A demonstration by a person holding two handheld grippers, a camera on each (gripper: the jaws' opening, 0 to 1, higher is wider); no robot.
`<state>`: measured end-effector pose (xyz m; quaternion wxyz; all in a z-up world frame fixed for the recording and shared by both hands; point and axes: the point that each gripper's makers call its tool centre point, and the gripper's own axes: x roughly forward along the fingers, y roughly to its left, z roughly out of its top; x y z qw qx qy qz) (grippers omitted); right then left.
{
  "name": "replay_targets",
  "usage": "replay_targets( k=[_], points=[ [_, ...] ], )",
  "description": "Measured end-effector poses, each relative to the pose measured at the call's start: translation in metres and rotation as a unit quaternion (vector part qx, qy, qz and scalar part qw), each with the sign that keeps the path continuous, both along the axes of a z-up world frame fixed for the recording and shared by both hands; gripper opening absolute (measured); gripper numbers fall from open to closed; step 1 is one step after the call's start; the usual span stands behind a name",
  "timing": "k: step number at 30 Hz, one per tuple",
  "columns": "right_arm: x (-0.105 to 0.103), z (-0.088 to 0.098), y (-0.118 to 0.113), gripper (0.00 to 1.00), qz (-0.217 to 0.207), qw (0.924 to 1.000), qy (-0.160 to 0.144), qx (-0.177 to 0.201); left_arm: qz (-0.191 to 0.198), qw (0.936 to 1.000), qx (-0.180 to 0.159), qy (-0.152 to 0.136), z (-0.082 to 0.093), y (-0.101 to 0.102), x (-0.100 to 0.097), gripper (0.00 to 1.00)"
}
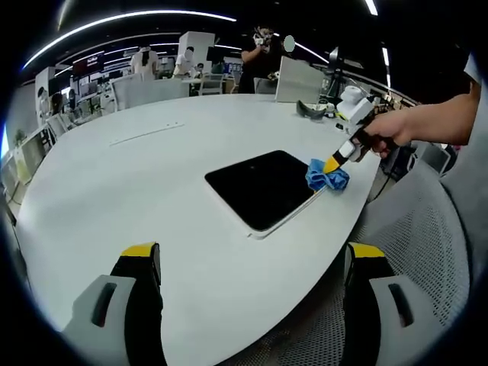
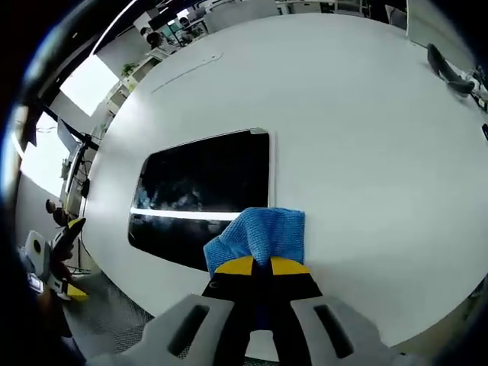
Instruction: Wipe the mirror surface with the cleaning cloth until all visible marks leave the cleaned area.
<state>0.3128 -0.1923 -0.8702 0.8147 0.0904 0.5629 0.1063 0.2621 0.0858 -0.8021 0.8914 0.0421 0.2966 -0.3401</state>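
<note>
Our right tongs (image 2: pixel 261 266) are pinching the blue cloth (image 2: pixel 259 236) against the mirror (image 2: pixel 202 194) edge for wiping; left tongs (image 1: pixel 252 255) are idling open above the bench (image 1: pixel 152 168).

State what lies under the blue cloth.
The cloth, held by the right hand-held gripper, overlaps the mirror's edge and the white table; anything beneath is covered.

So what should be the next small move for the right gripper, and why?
Probably slide the right gripper forward, dragging the blue cloth across the mirror. Its jaws are shut on the cloth, which lies only at the mirror's near edge, and the rest of the dark glass is still uncovered. The left gripper is open, apart from the mirror, so it need not move.
</note>
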Motion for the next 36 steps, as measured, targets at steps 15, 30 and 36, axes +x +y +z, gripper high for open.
replay_targets(
  k=[15,30,36],
  points=[
    [0.002,0.002,0.005,0.0,0.002,1.0,-0.004,0.002,0.001,1.0,-0.001,-0.002,0.001,0.0,0.0,0.99],
    [0.003,0.001,0.022,0.0,-0.007,0.9998,-0.003,0.019,0.003,1.0,0.0,-0.002,0.001,0.001,0.001,0.99],
    [0.004,0.001,0.032,0.0,-0.008,0.9996,-0.001,0.026,0.002,1.0,0.0,-0.001,0.001,0.0,0.0,0.99]
  ],
)
